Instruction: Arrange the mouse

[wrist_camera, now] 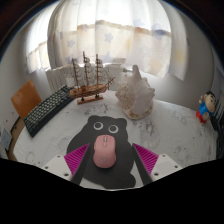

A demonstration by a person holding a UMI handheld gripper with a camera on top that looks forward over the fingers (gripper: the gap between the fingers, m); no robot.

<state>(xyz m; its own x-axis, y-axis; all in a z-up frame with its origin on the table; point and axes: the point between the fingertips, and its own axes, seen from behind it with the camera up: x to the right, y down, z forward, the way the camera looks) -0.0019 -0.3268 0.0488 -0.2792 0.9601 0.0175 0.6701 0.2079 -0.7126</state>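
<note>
The gripper [105,160] hovers low over a white marbled tabletop [170,125], its two fingers spread wide, the magenta pads [77,158] angling outward at either side; between them, with clear gaps left and right, sits a small pale pink rounded mouse [105,152], resting on a dark grey bear-shaped mouse mat [103,133] whose ears point away from the fingers; nothing is pinched, the mouse lies on the mat on its own. Beyond the mat, a wooden model sailing ship with bare masts [86,80] stands on its base; just to its right, a large pale spiky conch shell [133,95]; off to the left, a black keyboard [46,110] lies at a slant, an orange-brown chair back [25,97] beside it; far right, a small colourful figurine [207,107], too small to make out; sheer white curtains [110,35] glow behind it all.
</note>
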